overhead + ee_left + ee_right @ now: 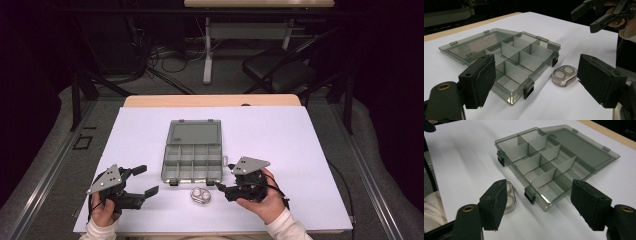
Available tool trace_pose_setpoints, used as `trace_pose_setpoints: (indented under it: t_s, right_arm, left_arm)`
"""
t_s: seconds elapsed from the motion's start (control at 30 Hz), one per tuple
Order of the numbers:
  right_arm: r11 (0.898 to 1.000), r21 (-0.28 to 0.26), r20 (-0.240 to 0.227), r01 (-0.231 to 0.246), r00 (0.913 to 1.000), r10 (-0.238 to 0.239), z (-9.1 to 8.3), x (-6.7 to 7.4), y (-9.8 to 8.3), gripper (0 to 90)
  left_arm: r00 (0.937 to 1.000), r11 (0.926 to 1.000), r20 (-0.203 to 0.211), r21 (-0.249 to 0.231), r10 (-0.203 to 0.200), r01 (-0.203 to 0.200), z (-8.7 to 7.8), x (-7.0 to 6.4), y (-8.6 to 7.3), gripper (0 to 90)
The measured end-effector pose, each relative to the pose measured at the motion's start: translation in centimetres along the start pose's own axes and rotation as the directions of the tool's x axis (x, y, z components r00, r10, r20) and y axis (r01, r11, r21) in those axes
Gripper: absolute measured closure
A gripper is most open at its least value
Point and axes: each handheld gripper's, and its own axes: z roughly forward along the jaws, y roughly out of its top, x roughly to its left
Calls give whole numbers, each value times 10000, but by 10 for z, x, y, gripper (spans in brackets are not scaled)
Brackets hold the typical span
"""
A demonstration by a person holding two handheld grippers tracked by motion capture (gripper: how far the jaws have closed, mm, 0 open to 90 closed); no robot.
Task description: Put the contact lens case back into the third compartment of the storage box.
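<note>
A smoky-grey clear plastic compartment box (192,159) lies open at the middle of the white-covered desk (300,150), lid folded flat behind, its cells empty and ready to be filled. Just before its latches sits a small clear twin-well case (201,195), between both hands. The left gripper (142,180) and right gripper (224,176) flank it, jaws wide apart, holding nothing.

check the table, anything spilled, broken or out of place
Nothing stands out. The organizer box lies open and flat, its compartments empty and dividers straight. The small clear case sits upright just in front of it, apart from it. Nothing looks spilled or cracked.
</note>
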Motion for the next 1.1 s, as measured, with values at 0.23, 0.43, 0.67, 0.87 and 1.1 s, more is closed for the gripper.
trace_pose_setpoints:
  t_s: [0.23,0.43,0.67,0.87,1.1]
  right_arm:
    - [9991,412,-238,26,9997,-16,12,3,6,328]
    - [9981,612,-406,14,9992,11,22,6,11,346]
    - [9977,671,-548,-105,9984,142,29,8,16,363]
    - [9975,642,-690,-302,9970,347,32,9,18,370]
    - [9974,599,-753,-412,9961,457,36,10,18,371]
  left_arm:
    - [10000,10000,-5,68,24,-24,0,0,-1,160]
    - [10000,10000,23,61,-6,6,0,0,-1,160]
    - [10000,10000,3,53,-8,8,0,0,-1,160]
    - [10000,10000,3,83,-1,1,-1,0,-1,160]
    - [10000,10000,-4,88,7,-7,-1,0,-1,160]
